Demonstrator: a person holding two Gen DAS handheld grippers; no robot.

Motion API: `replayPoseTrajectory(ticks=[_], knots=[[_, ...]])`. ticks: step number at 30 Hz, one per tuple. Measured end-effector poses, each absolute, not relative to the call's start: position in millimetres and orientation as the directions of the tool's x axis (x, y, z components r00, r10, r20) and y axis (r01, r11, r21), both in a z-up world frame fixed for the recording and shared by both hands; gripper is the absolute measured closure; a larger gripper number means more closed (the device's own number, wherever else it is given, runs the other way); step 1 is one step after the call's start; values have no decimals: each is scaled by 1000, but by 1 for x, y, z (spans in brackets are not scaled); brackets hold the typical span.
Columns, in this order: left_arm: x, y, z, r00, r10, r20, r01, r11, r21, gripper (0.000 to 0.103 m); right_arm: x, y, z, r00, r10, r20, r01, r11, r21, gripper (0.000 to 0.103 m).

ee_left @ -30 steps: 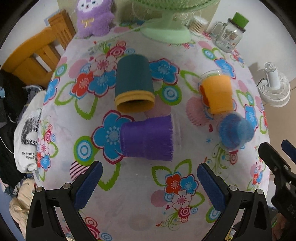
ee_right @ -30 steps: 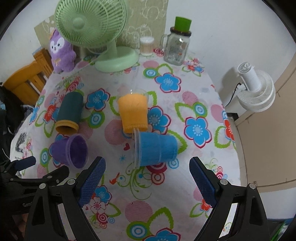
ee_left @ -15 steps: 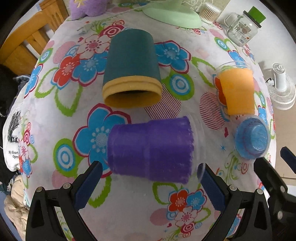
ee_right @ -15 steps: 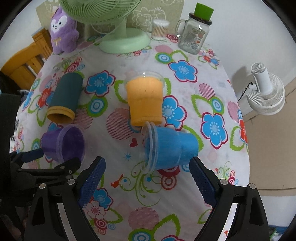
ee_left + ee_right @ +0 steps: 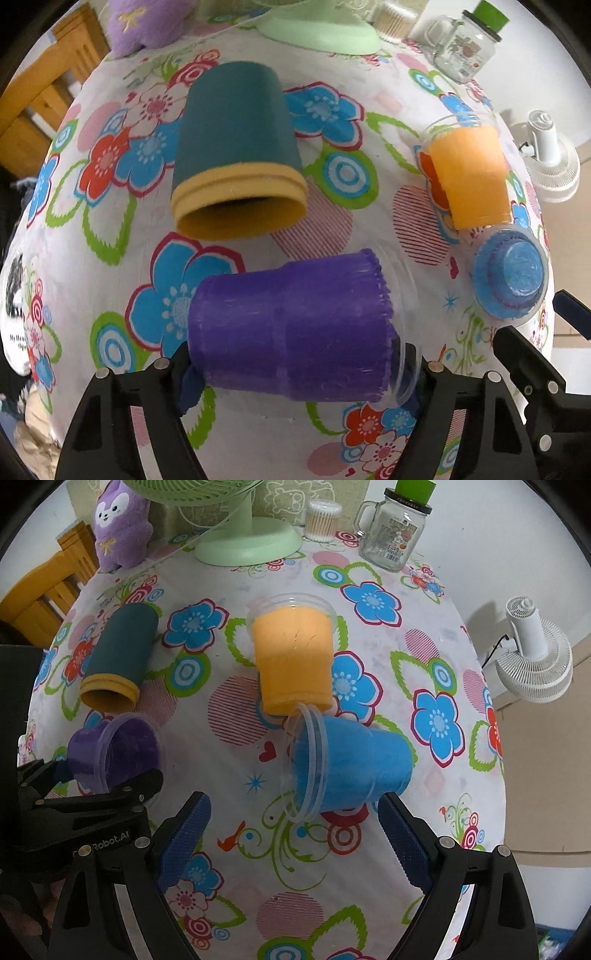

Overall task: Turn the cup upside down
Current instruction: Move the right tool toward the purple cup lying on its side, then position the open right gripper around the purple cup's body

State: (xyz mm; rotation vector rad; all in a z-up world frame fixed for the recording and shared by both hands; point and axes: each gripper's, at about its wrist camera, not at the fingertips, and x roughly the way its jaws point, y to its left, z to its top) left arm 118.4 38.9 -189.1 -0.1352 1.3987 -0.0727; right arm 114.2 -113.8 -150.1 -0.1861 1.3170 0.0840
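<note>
Several cups lie on their sides on the flowered tablecloth. The purple cup (image 5: 291,328) lies between the fingers of my left gripper (image 5: 299,373), base to the left and clear rim to the right; the jaws stand at both its ends, and whether they press on it I cannot tell. It also shows in the right wrist view (image 5: 114,753). My right gripper (image 5: 291,845) is open and empty, just in front of the blue cup (image 5: 347,764), which also shows base-on in the left view (image 5: 509,273). The orange cup (image 5: 295,661) and the dark green cup (image 5: 236,147) lie behind.
A green fan base (image 5: 247,542), a glass jar with a green lid (image 5: 395,535), a cotton-swab tub (image 5: 323,520) and a purple plush toy (image 5: 118,528) stand at the table's far edge. A wooden chair (image 5: 33,602) is at the left, a white fan (image 5: 532,657) on the floor at the right.
My left gripper has moved forward over the purple cup, so the cup now lies between its fingers. My right gripper has moved closer to the blue cup and stays open.
</note>
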Motion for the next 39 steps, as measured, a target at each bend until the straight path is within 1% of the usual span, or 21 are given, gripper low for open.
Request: replayPoseTrajectory(ticks=[10, 17, 25, 31, 39], knots=[[116, 24, -180, 216, -139, -967, 143, 984, -110, 21, 105, -115, -146, 254, -52, -966, -127, 988, -87, 9], [105, 7, -176, 224, -136, -965, 352, 935, -50, 21, 89, -119, -139, 259, -65, -964, -79, 993, -88, 9], [83, -15, -170, 227, -191, -955, 573, 819, -28, 21, 64, -130, -138, 233, -76, -970, -5, 997, -80, 9], [64, -41, -171, 206, -220, -954, 737, 676, 3, 21, 43, -141, -144, 206, -86, -975, 55, 996, -76, 9], [52, -71, -184, 172, -227, -959, 831, 556, 17, 21, 25, -157, -155, 170, -86, -982, 117, 991, -67, 9]])
